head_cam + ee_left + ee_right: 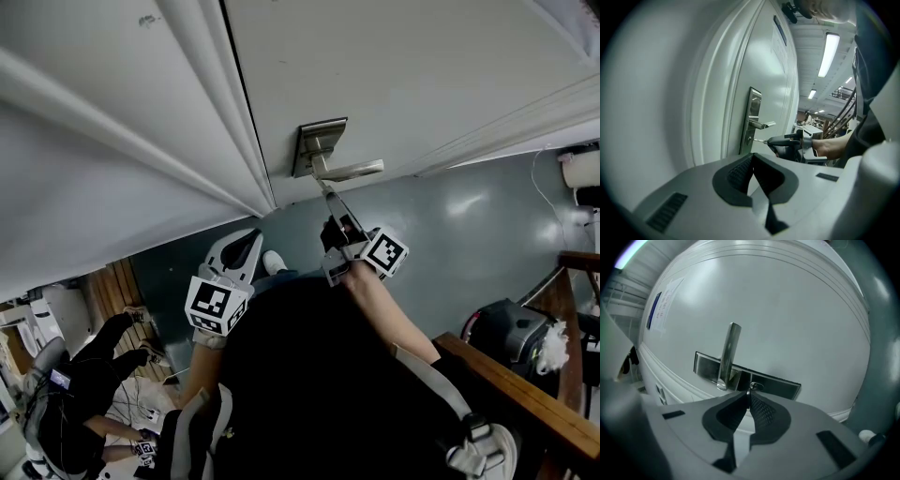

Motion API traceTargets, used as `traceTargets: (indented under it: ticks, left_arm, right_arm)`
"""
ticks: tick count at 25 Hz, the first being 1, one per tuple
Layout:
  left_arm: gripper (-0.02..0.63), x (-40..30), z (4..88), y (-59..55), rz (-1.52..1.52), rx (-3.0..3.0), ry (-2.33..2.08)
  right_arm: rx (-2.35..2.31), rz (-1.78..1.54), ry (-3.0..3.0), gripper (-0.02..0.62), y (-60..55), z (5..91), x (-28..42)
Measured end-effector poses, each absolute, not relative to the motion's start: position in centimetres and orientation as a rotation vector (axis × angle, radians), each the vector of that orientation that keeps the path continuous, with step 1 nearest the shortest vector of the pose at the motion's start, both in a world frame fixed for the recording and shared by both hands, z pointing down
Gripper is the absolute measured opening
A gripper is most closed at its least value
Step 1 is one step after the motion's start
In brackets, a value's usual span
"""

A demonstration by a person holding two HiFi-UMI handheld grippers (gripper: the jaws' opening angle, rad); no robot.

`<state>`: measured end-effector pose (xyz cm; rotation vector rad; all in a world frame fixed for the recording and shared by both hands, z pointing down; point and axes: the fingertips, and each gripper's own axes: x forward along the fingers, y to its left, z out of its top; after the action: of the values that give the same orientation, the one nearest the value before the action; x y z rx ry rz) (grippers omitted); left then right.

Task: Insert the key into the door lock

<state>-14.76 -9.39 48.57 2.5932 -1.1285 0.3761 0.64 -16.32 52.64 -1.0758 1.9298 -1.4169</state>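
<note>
We see the right gripper (749, 399) pressed together on the key (749, 393), pinching it edge-on at the very tips of its pads. The blade points at 12 o'clock in the right gripper view. Its tip is at the keyhole (755, 386) in the lock plate (780, 384). We cannot tell whether the tip has gone in. The handle (729, 352) sticks out from the plate at about 10 o'clock of the keyhole, and the white door (764, 305) fills the rest of that view.

In the left gripper view, the right gripper (776, 140) comes in from 3 o'clock, held by a hand (829, 147). There the key (761, 140) runs level toward 9 o'clock, and its end meets the plate (753, 105) just below the handle (761, 124).

The left gripper (752, 161) has its pads closed tip to tip, and we see nothing between them. It touches nothing and faces the door (776, 79) from a little way back.

In the head view, the right gripper (337, 217) reaches to 12 o'clock under the handle (352, 171). The left gripper (242, 251) is at its 8 o'clock, away from the lock and over the grey floor (469, 216).
</note>
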Motion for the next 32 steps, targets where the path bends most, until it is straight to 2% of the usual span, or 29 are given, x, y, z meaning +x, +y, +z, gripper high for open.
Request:
traceTargets:
  ticks: [12,32]
  left_arm:
    - [0.008,-16.3,48.9,-9.9,0.387,2.613,-1.084]
    - [0.008,-17.2,49.3,-10.5,0.402,2.609,-1.08]
  right_arm:
    - [-1.034,-1.498,1.618,0.032,-17.1,54.4,0.5]
    - [-1.026,-1.517,1.572,0.032,-17.5,54.6,-1.2]
